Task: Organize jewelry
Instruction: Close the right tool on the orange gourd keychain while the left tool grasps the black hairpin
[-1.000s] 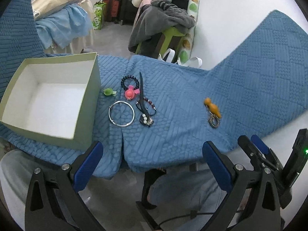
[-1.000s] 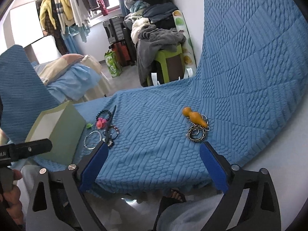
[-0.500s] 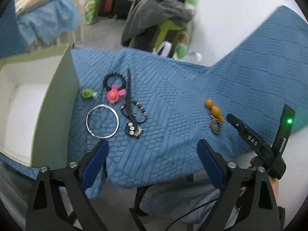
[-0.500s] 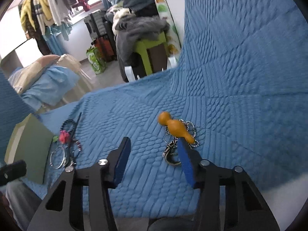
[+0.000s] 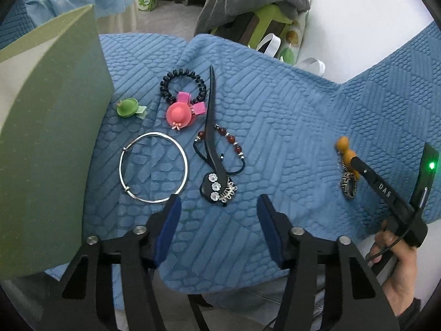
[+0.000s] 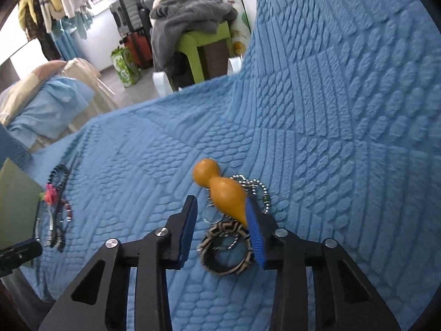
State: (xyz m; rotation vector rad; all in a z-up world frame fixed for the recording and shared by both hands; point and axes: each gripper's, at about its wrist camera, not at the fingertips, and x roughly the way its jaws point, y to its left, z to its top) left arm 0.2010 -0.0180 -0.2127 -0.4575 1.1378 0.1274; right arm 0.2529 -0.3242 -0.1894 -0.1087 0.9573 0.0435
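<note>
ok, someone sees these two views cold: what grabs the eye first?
Probably the orange gourd charm, bright against the blue quilted cloth, lying with a patterned ring between the open fingers of the right gripper. In the left view, a cluster of jewelry sits beside the green box: a silver bangle, a pink hat clip and a black hair stick, just ahead of the open left gripper.

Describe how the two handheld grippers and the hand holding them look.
Both the left gripper and right gripper have matte black angular frames with triangular cutouts, silver screw heads and blue finger pads. The right unit's black body shows white lettering, a green light and a thin black cable. The bare right hand wears a dark cuff.
</note>
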